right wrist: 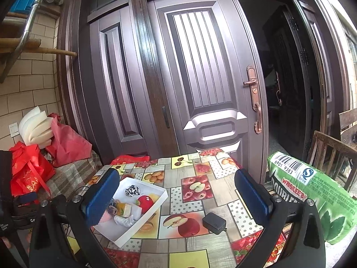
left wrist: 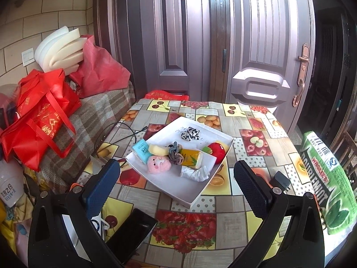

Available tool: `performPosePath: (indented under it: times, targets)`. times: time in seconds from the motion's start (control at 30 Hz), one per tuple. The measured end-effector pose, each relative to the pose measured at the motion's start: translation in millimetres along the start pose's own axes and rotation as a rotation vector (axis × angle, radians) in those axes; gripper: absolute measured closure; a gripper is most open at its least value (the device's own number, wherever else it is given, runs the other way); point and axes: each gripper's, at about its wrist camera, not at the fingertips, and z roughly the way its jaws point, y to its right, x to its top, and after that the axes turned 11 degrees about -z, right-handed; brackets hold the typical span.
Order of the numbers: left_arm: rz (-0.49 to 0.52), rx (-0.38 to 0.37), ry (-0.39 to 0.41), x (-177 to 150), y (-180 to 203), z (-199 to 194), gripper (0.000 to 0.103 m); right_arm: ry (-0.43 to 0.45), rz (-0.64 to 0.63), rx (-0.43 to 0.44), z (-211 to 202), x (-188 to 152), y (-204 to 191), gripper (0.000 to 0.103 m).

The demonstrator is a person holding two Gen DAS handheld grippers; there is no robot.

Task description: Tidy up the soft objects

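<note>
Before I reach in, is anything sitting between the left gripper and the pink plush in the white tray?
Nothing visible. The left gripper is open, and only bare tablecloth and the low tray wall lie before the pink plush. The phone lies below, off the path.

Right gripper (right wrist: pixel 176 197) gapes empty above the table (right wrist: pixel 200 241); white tray (right wrist: pixel 142 221) of soft objects lower left

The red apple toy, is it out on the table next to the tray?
No, the red apple toy lies inside the white tray, against its right wall, with the other soft things.
</note>
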Motion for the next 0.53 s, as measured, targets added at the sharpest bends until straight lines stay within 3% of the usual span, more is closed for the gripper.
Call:
performPosePath:
  times: [0.53]
  targets:
    - [0.011, -0.024, -0.054, -4.2, 8.1, 10.7, 0.0, -0.015, 0.018, -0.015, -0.1, -2.4, 5.6, 0.0]
